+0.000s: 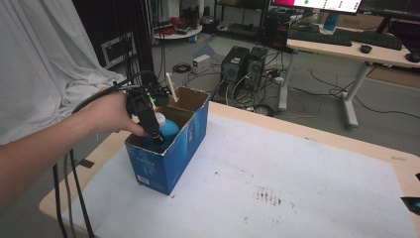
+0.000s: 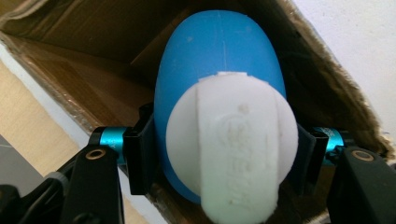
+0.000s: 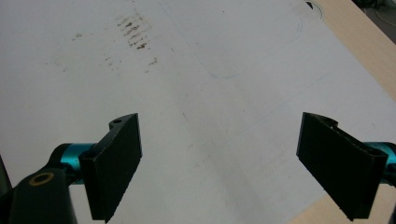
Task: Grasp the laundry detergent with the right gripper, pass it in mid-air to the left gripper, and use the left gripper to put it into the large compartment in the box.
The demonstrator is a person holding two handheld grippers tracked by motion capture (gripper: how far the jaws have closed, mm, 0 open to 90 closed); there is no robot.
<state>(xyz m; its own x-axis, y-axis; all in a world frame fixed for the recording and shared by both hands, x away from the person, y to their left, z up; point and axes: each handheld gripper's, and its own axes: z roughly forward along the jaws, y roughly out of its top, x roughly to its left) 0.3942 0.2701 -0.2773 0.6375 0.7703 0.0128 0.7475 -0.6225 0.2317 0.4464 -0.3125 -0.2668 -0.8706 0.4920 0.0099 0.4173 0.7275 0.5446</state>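
Bottle (image 2: pixel 219 116) clamped in left tool (image 2: pixel 224 161)

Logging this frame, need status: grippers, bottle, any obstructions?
Left gripper in blue carton, fingers shut on blue bottle. Right gripper open over bare white mat. Carton walls close around bottle.
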